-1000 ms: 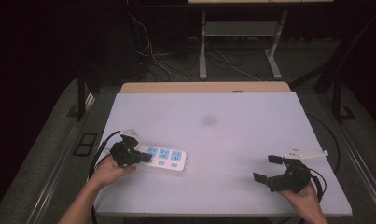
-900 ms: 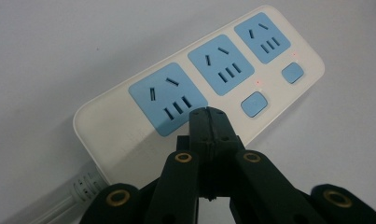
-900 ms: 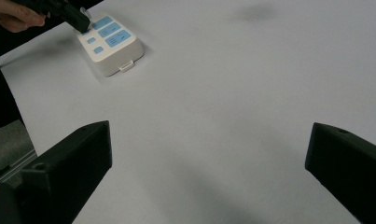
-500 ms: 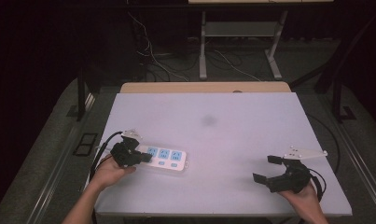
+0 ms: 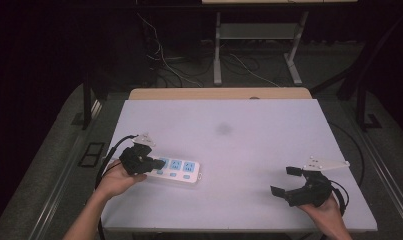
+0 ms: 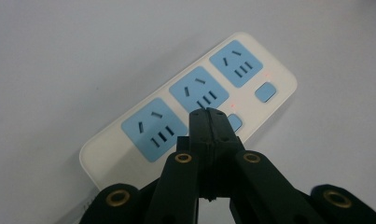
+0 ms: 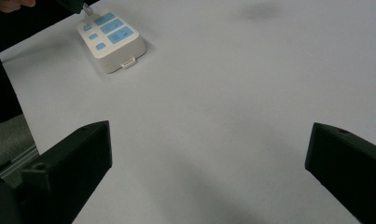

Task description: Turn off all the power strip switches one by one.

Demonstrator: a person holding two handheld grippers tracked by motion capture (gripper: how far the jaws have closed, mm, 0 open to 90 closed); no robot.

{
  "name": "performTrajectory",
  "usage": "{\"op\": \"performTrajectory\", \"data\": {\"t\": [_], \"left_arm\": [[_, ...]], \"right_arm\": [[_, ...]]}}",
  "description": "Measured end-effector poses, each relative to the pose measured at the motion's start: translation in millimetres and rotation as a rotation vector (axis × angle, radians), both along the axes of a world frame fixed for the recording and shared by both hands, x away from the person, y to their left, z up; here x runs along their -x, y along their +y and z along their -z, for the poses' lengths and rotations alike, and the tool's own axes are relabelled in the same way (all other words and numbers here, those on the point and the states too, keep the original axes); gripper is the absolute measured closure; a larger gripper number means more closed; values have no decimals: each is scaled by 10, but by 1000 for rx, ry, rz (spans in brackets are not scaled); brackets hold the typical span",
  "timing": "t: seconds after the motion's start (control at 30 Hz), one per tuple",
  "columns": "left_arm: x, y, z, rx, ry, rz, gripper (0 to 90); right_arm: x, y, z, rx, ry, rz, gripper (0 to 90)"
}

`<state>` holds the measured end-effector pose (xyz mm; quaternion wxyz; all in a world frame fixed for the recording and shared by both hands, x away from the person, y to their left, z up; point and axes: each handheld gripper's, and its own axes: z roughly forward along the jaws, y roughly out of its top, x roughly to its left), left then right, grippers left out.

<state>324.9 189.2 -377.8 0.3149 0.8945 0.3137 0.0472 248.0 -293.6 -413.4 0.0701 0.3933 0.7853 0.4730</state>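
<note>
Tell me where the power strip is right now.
In the high view, the power strip lies flat on the white table's near-left part, right under the left hand-held gripper, far from the right hand-held gripper.

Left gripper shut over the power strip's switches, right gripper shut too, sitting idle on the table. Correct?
Not quite: the right gripper is open, its jaws standing wide apart over bare table in the right gripper view. The left gripper is indeed shut, tips together above the power strip by its switches.
</note>
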Motion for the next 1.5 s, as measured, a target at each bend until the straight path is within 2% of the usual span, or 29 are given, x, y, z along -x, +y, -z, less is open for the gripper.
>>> {"op": "performTrajectory", "data": {"t": [0.2,0.33,0.67,1.1,1.5], "left_arm": [[12,-74,-82,-7,-15,22,896],[19,-100,-129,5,-28,24,896],[29,-207,-164,-10,-34,51,896],[30,-316,-44,-18,-10,86,895],[15,-361,82,-48,13,102,895]], "right_arm": [[8,-22,-14,-12,-1,9,3],[7,-20,-16,-12,-2,9,3],[7,-17,-25,-17,-6,4,3],[5,-14,-26,-17,-6,1,3],[7,-13,-22,-14,-6,-2,3]]}}
